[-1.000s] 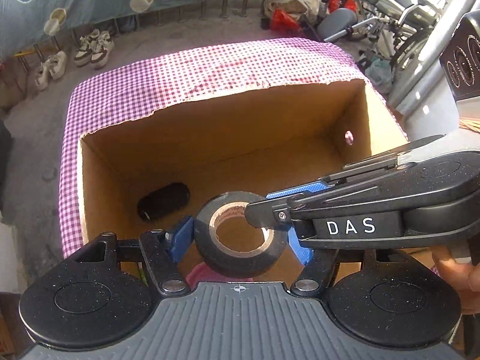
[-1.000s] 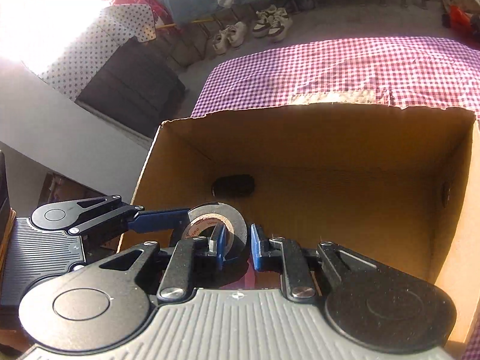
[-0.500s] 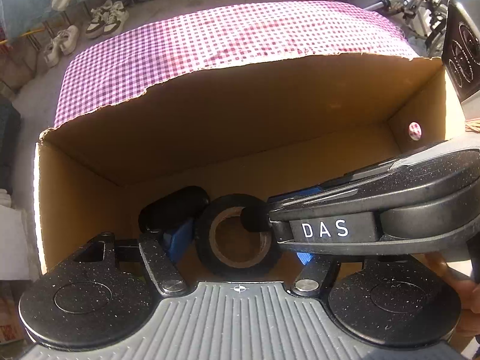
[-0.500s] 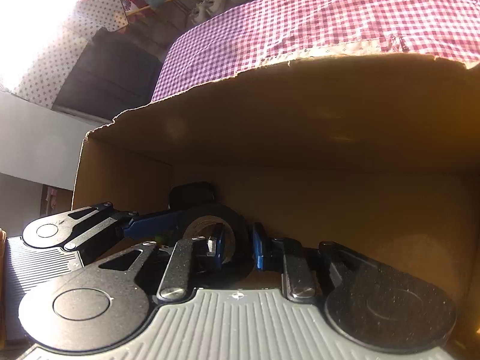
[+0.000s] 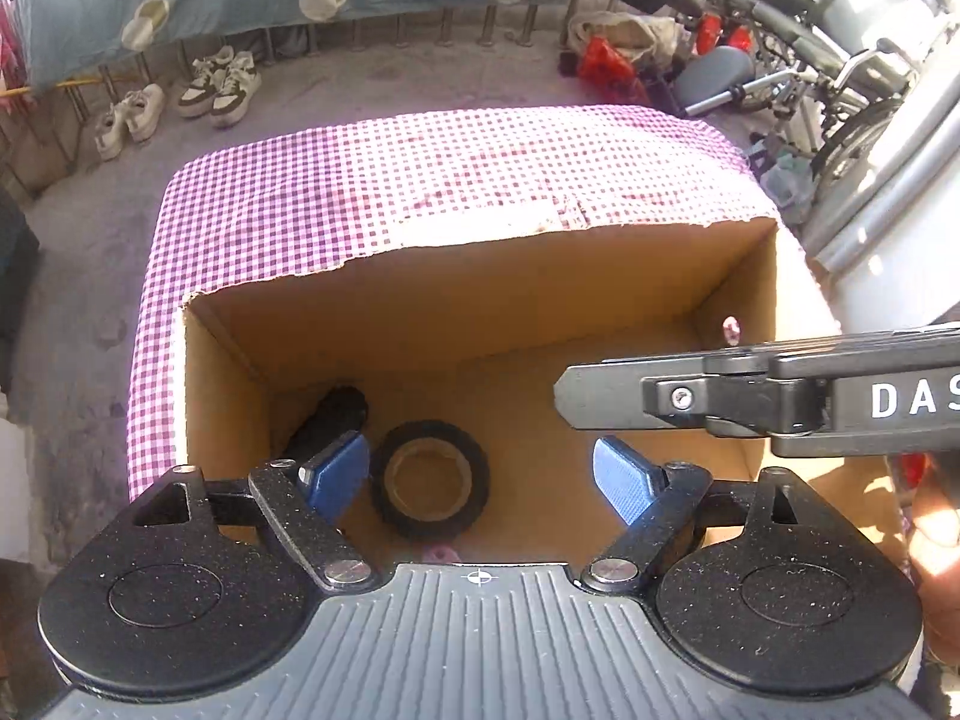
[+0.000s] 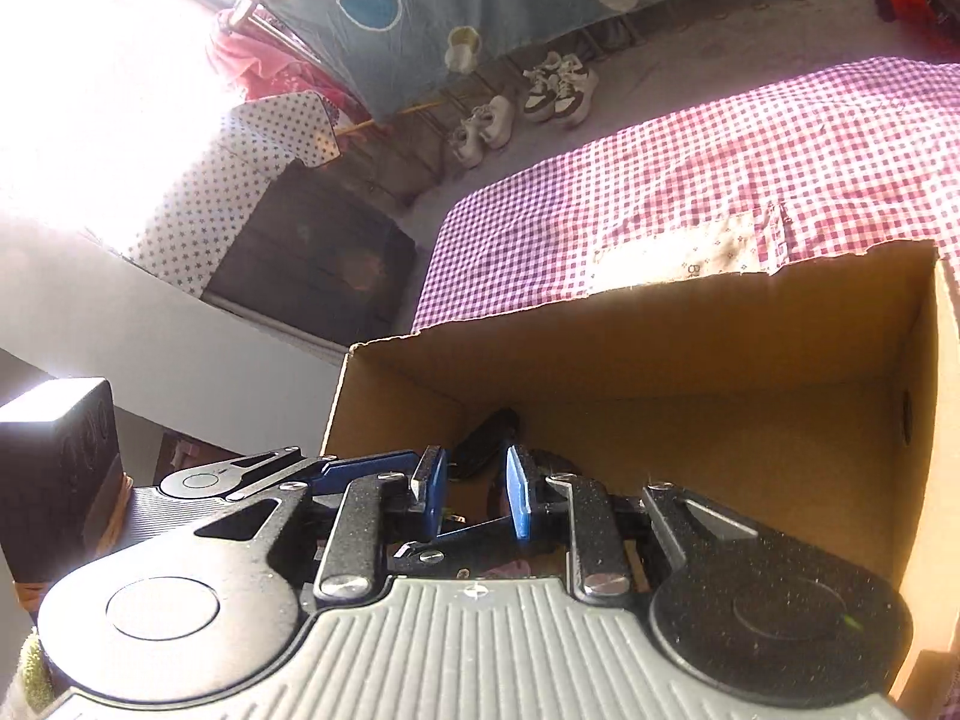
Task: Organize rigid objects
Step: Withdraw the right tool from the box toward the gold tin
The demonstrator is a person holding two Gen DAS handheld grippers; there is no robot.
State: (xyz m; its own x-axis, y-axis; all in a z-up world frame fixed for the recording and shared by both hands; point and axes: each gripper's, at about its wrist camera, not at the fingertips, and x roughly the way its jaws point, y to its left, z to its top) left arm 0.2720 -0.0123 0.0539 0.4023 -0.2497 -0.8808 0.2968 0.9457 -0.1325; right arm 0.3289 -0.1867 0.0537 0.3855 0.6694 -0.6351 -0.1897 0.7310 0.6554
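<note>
A black tape roll (image 5: 429, 480) lies flat on the floor of the open cardboard box (image 5: 480, 300). My left gripper (image 5: 480, 480) hovers above it with its jaws opening. The roll sits below the gap, close to the left blue pad (image 5: 336, 474), and neither pad presses on it. A black oblong object (image 5: 330, 420) rests in the box's near-left corner and shows again as a dark oblong object (image 6: 486, 438). My right gripper (image 6: 474, 495) hangs at the box's near edge, its pads slightly apart with nothing between them. From the left wrist it appears side-on as the right gripper (image 5: 720, 402).
The box stands on a table with a purple checked cloth (image 5: 420, 180). Something small and pink (image 5: 441, 552) peeks out under the roll. A black cube-shaped device (image 6: 54, 468) stands left of the box. Shoes (image 5: 222, 84) and a wheelchair (image 5: 810, 48) are on the floor beyond.
Both grippers have let go of the tape roll and pulled up and back; the roll now lies on the box floor. The left jaws have spread wider, and the right gripper has withdrawn to the right.
</note>
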